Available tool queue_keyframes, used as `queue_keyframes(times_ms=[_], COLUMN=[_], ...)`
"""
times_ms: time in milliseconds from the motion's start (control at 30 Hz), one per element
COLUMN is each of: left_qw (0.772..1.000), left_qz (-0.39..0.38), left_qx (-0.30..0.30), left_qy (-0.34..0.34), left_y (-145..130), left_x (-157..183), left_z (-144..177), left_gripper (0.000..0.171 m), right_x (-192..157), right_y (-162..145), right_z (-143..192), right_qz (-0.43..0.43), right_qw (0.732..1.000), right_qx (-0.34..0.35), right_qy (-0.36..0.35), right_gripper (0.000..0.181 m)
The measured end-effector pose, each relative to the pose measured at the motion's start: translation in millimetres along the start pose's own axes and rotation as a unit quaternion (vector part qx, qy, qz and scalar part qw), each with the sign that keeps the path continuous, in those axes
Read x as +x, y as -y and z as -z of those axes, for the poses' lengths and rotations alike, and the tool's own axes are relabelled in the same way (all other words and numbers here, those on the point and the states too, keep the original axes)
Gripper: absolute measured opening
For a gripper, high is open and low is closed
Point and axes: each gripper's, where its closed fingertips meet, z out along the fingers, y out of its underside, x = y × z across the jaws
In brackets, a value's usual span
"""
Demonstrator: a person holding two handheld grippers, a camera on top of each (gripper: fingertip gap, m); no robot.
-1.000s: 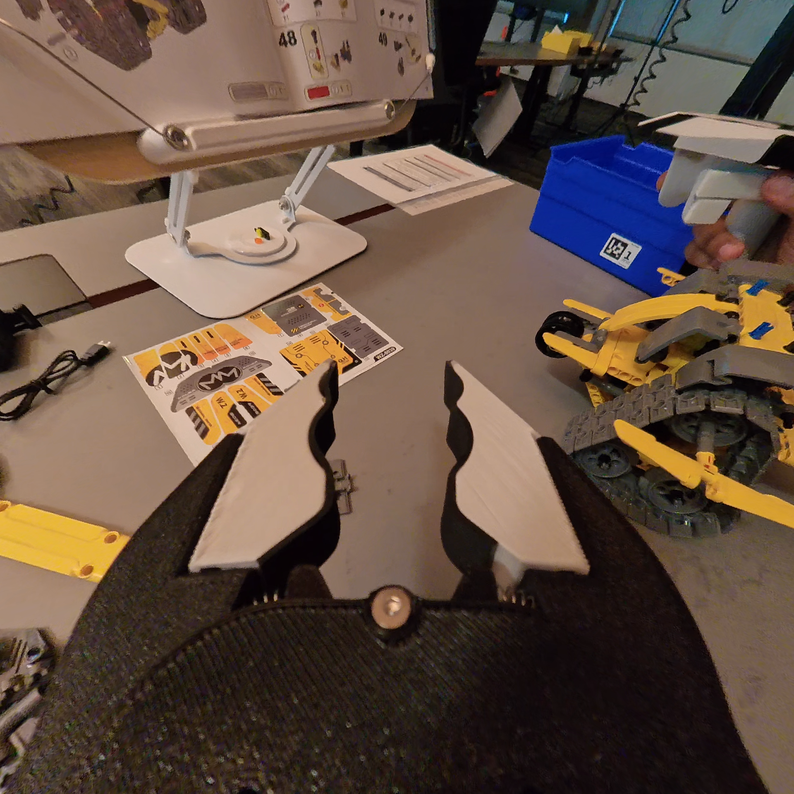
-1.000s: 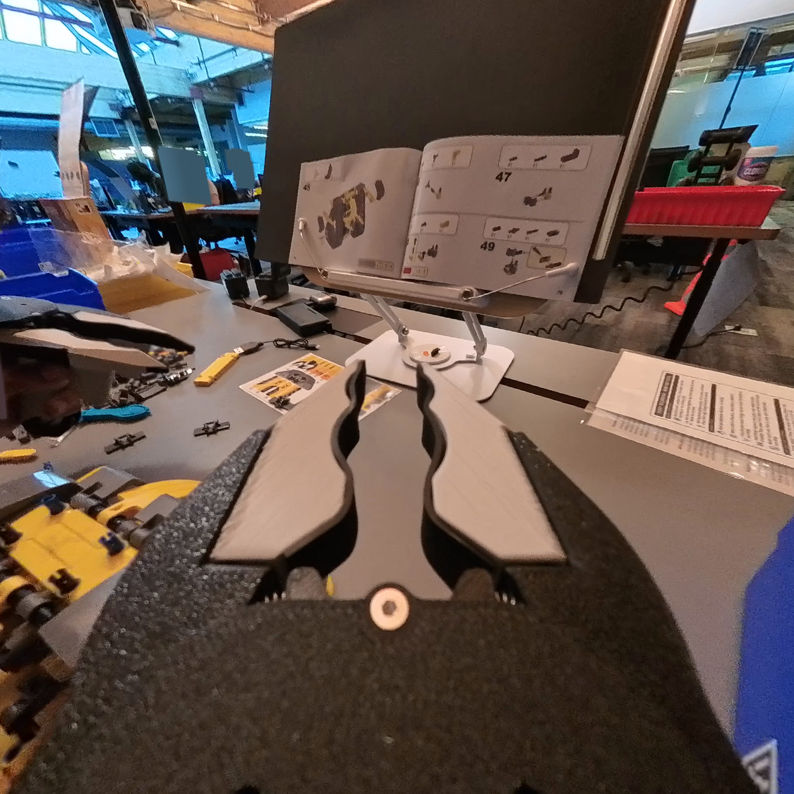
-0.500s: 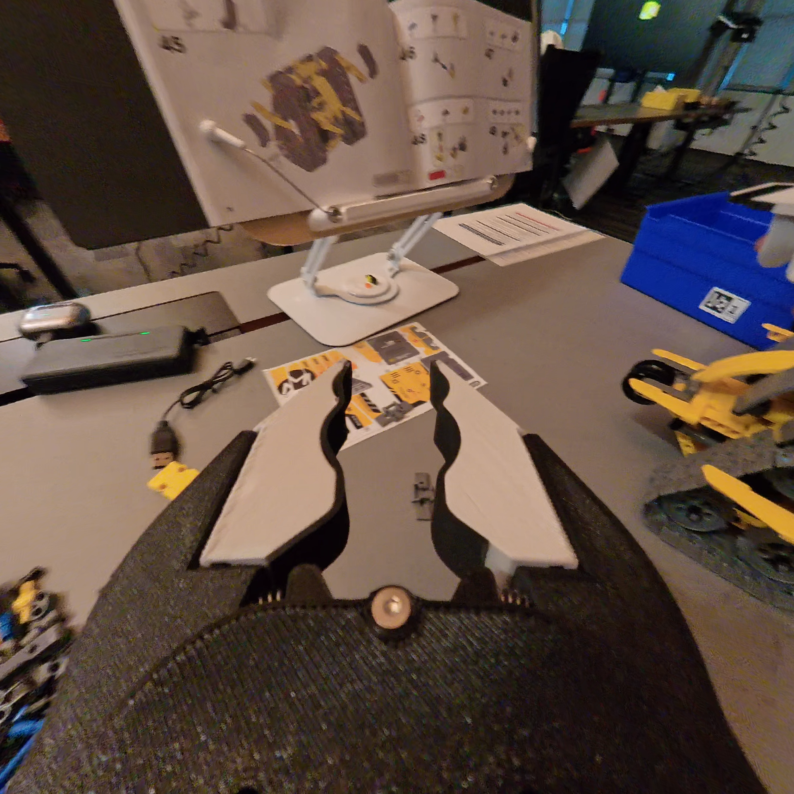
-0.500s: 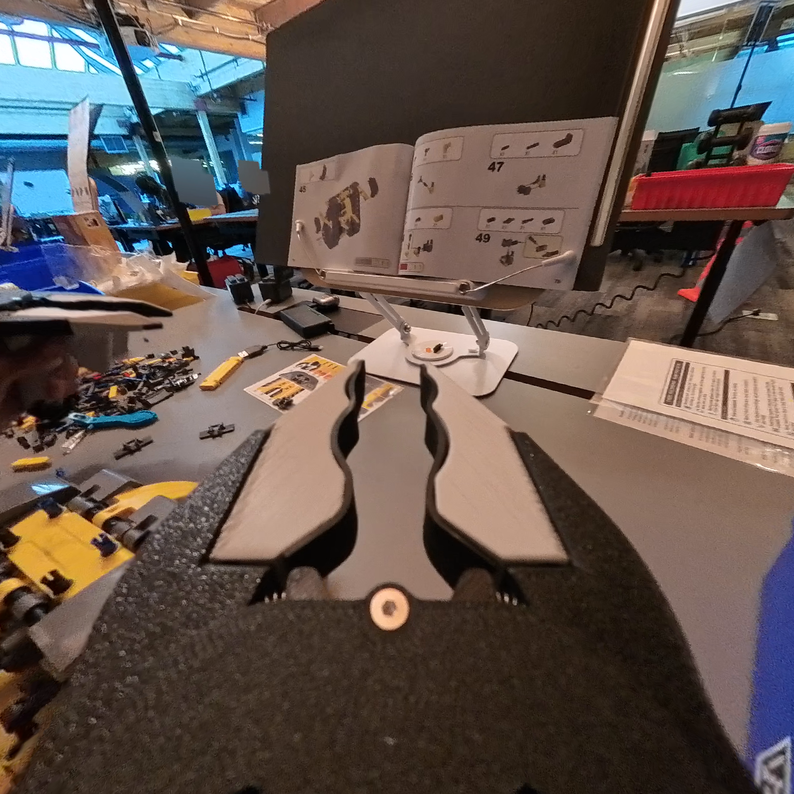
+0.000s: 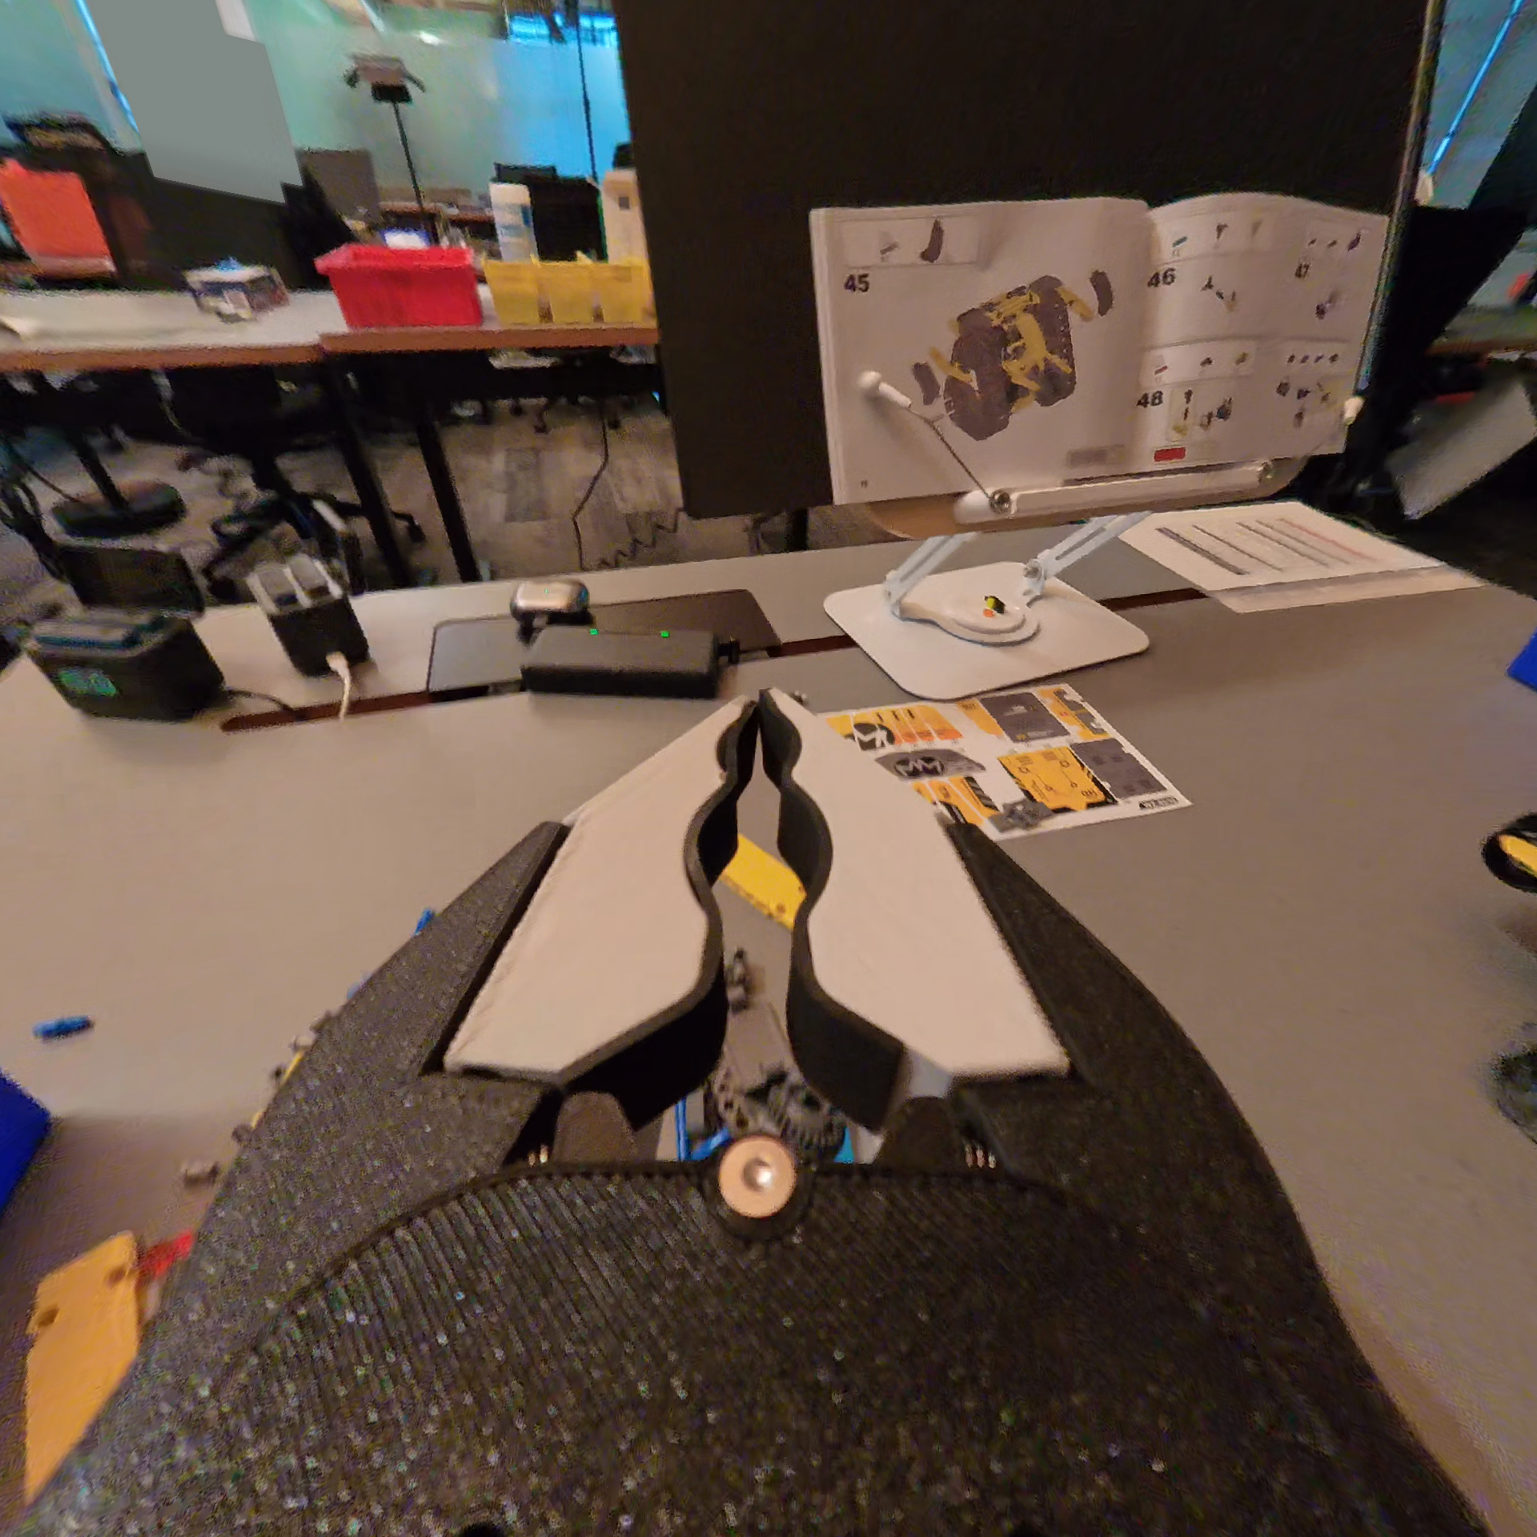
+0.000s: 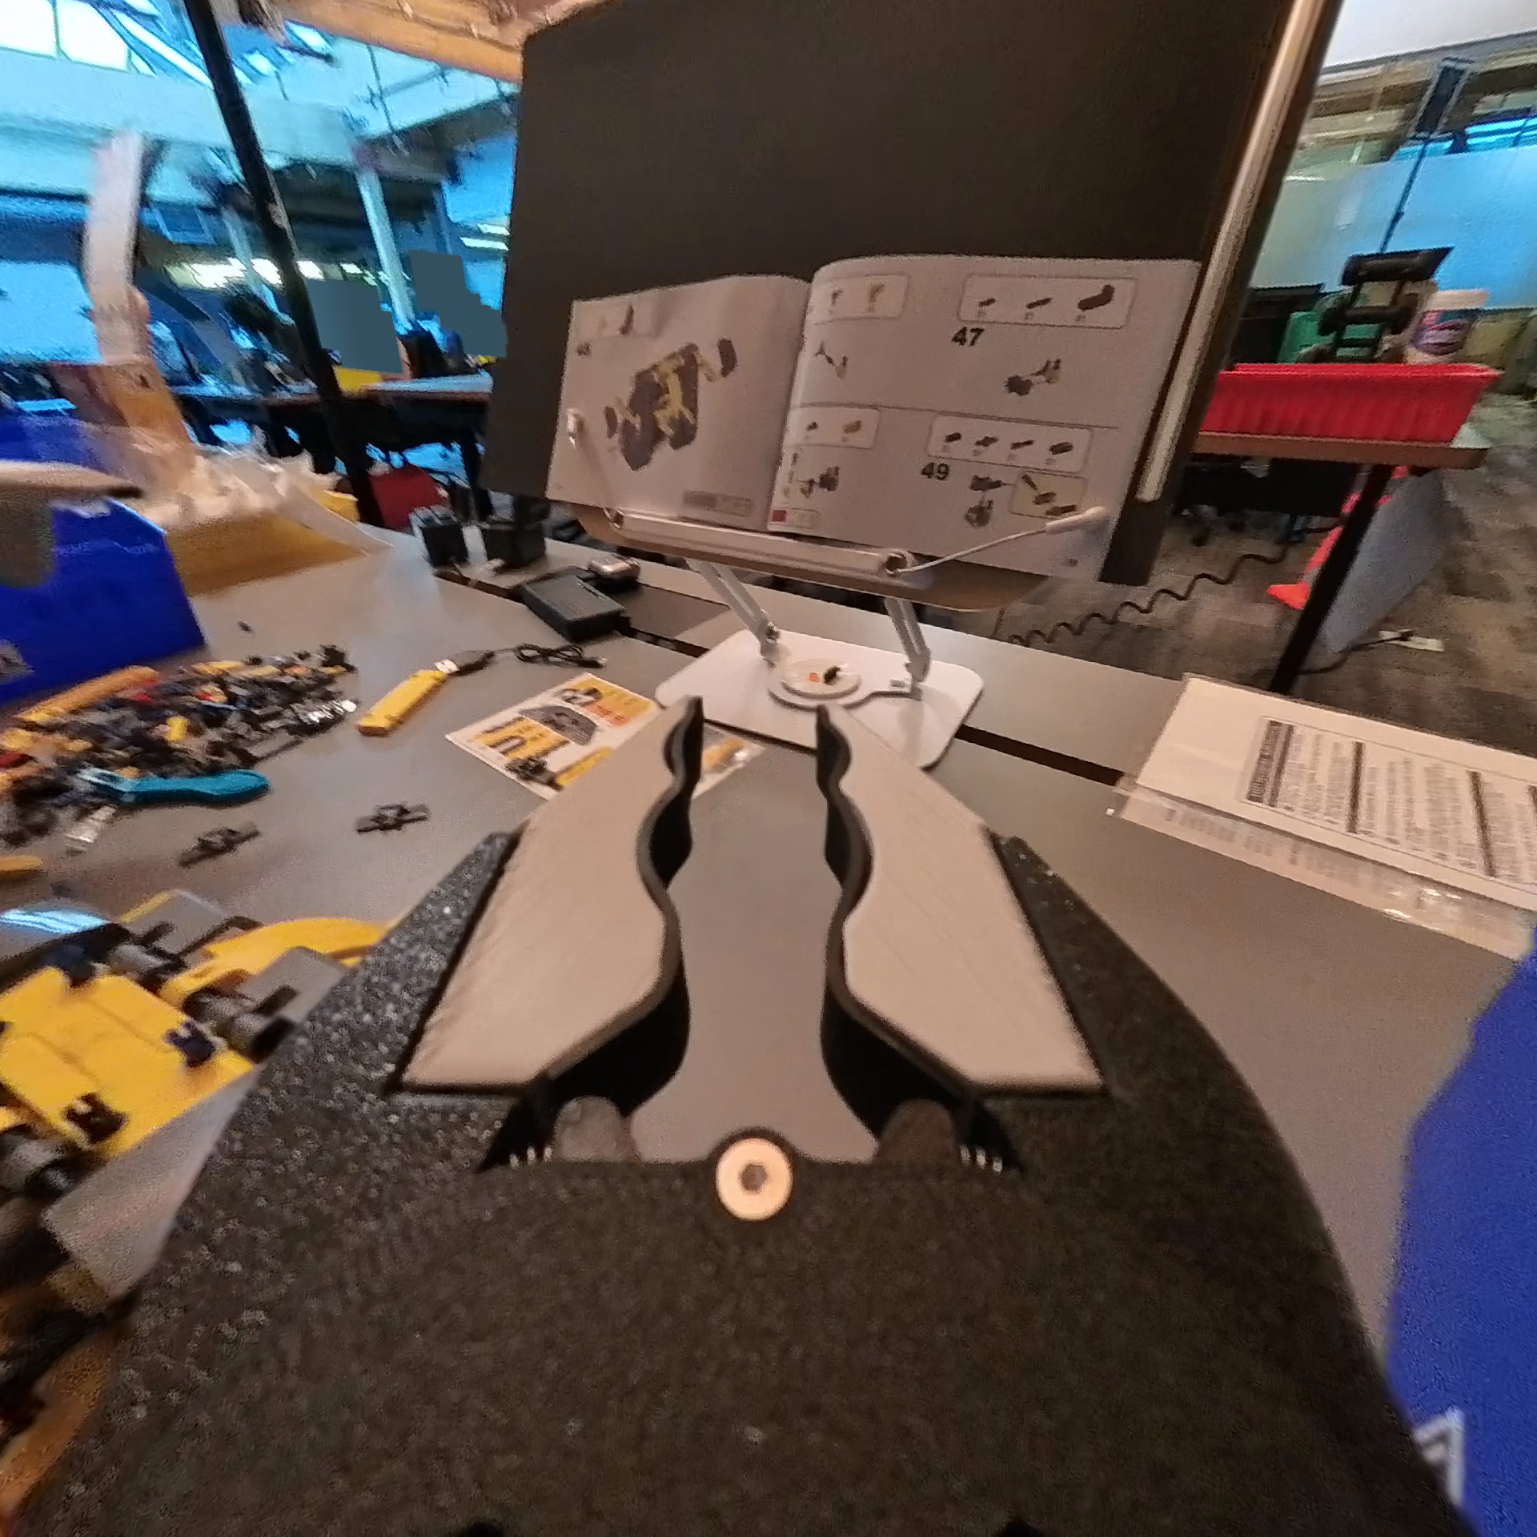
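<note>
Over the grey bench (image 5: 249, 832), left tongs (image 5: 758, 707) clenched, empty, above a stiff yellow beam (image 5: 761, 877); right tongs (image 6: 753, 724) released beside the light, fragile brick vehicle (image 6: 125, 1023).

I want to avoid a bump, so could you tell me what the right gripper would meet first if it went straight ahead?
Probably the white book stand: the right gripper, open and empty, points at its base plate, with only bare table between. Depth is hard to judge.

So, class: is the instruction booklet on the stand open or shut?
Open. The instruction booklet lies spread across two pages on the white stand, held by wire page clips.
</note>
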Motion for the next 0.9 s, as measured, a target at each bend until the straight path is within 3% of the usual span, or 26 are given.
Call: queue_keyframes(times_ms=[67, 133, 233, 333, 400, 700, 900], left_qw=[0.998, 0.995, 0.991, 0.989, 0.989, 0.986, 0.99], left_qz=[0.029, 0.033, 0.038, 0.056, 0.077, 0.08, 0.068], left_qx=[-0.051, -0.093, -0.087, -0.101, -0.108, -0.1, -0.072], left_qy=[-0.011, 0.023, 0.093, 0.094, 0.068, 0.103, 0.102], left_y=[-17.4, -40.6, -62.5, -77.4, -78.1, -78.3, -50.9], left_x=[-13.7, -40.6, -79.6, -88.8, -81.5, -98.7, -89.3], left_z=[11.8, 21.5, 32.3, 31.7, 29.8, 35.2, 44.4], left_gripper=[0.0, 0.0, 0.0, 0.0, 0.0, 0.0, 0.0], right_x=[1.0, -3.4, -1.3, 6.9, 11.3, 23.6, 21.9], right_y=[-4.9, -9.4, -19.3, -29.7, -35.6, -68.8, -54.3], right_z=[-2.3, -6.1, -11.2, -14.0, -15.9, -25.9, -20.5], right_qz=[0.012, 0.006, 0.014, 0.016, 0.017, 0.024, 0.031], right_qw=[1.0, 1.0, 1.0, 0.999, 0.999, 0.995, 0.997], right_qx=[-0.009, -0.011, -0.021, -0.037, -0.045, -0.098, -0.072], right_qy=[-0.006, 0.005, 0.002, -0.011, -0.014, -0.019, -0.019], right_gripper=[0.026, 0.025, 0.024, 0.024, 0.024, 0.024, 0.024])
